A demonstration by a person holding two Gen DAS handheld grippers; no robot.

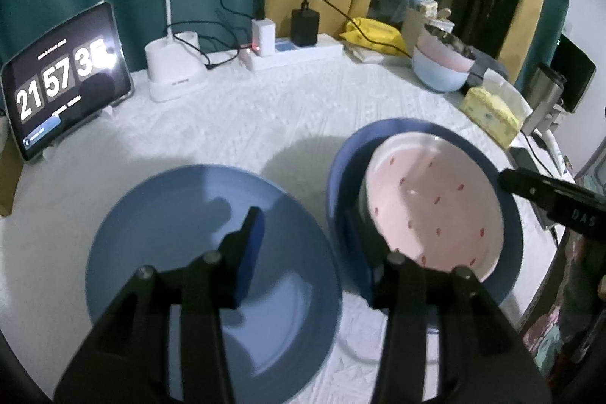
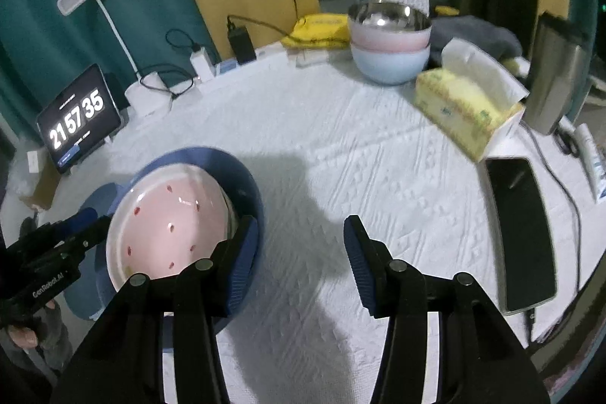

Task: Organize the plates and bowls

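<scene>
Now mid-stacking — pink plate (image 1: 431, 203) rests in blue plate (image 1: 503, 184); both fingers released; next, second blue plate (image 1: 181, 222).

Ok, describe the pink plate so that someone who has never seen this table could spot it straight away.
Start at the white tablecloth and find the tablet clock at its left edge. Just in front of it sits a dark blue plate, and the pink plate lies tilted in it. It is the only dish with small red flecks; the plate beside it is plain blue.
</scene>
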